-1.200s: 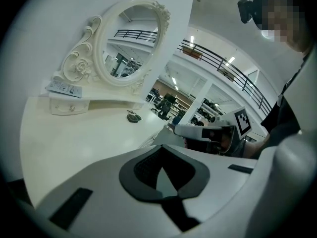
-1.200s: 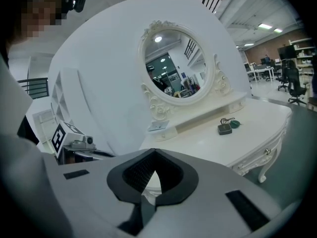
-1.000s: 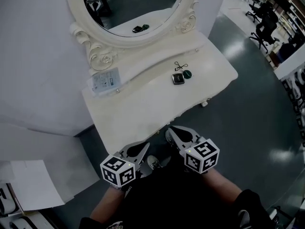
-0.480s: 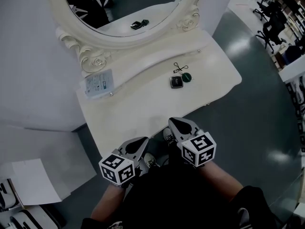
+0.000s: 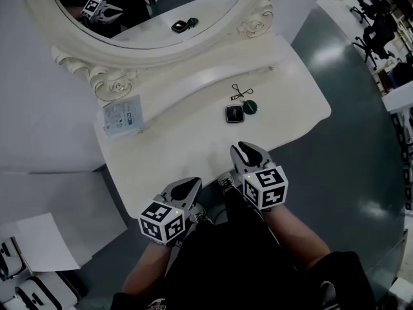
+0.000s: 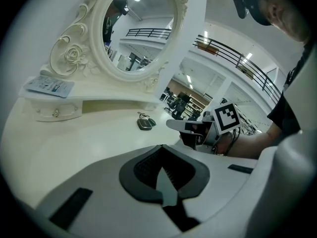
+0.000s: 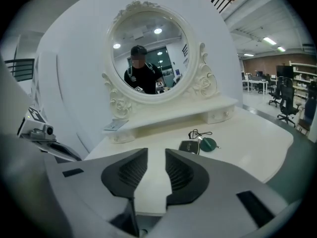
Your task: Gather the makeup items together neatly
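Observation:
On the white dressing table point(image 5: 181, 144) lie a black square compact point(image 5: 234, 113), a round green item point(image 5: 250, 107) and a thin black cord loop point(image 5: 242, 93), all close together right of centre. A pale blue sachet point(image 5: 122, 115) rests on the raised shelf at the left. My right gripper point(image 5: 243, 148) is over the table's front edge, a short way in front of the compact point(image 7: 188, 146). Its jaws have just been opening; a narrow gap shows with nothing in it. My left gripper point(image 5: 191, 183) hovers at the front edge, shut and empty point(image 6: 161, 147).
An oval mirror point(image 5: 148, 18) in an ornate frame stands at the table's back, showing the compact and both grippers. Small drawers with knobs point(image 6: 55, 113) sit under the shelf. White sheets and boxes point(image 5: 39, 250) lie on the floor at the left; office chairs point(image 5: 371, 31) stand far right.
Both grippers have moved forward toward the table. The right one has gone from just short of the front edge to over it, nearer the compact. Nothing on the table has moved.

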{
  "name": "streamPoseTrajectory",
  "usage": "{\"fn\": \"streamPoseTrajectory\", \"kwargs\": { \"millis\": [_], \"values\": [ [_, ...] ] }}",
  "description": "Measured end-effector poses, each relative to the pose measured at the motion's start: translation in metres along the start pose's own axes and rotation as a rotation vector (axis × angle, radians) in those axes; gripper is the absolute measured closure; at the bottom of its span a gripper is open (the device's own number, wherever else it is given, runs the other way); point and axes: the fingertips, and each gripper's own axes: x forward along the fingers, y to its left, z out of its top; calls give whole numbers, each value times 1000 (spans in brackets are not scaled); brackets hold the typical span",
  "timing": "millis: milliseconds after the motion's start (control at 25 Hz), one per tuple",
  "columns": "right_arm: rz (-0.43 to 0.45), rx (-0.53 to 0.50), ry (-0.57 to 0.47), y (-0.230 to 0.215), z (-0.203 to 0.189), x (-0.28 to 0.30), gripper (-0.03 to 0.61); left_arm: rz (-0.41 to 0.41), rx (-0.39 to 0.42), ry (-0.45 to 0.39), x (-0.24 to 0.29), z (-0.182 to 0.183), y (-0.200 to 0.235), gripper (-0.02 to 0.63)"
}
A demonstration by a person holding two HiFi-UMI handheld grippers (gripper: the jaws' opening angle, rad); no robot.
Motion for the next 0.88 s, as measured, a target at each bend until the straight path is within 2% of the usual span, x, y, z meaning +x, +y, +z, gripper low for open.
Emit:
{"fn": "streamPoseTrajectory", "kwargs": {
  "millis": [40, 80, 280, 520, 880],
  "values": [
    [-7, 6, 12, -8, -2, 8, 431, 7, -2, 2, 5, 1, 2, 606],
    [-16, 14, 25, -16, -4, 15, 397, 13, -5, 5, 10, 2, 4, 606],
    [-101, 63, 85, -57, -14, 57, 300, 28, -25, 16, 29, 7, 10, 606],
    [-184, 75, 148, -85, -24, 103, 255, 48, -67, 23, 39, 5, 18, 605],
    [-282, 100, 208, -104, -32, 136, 241, 60, -119, 29, 40, 1, 29, 606]
  ]
}}
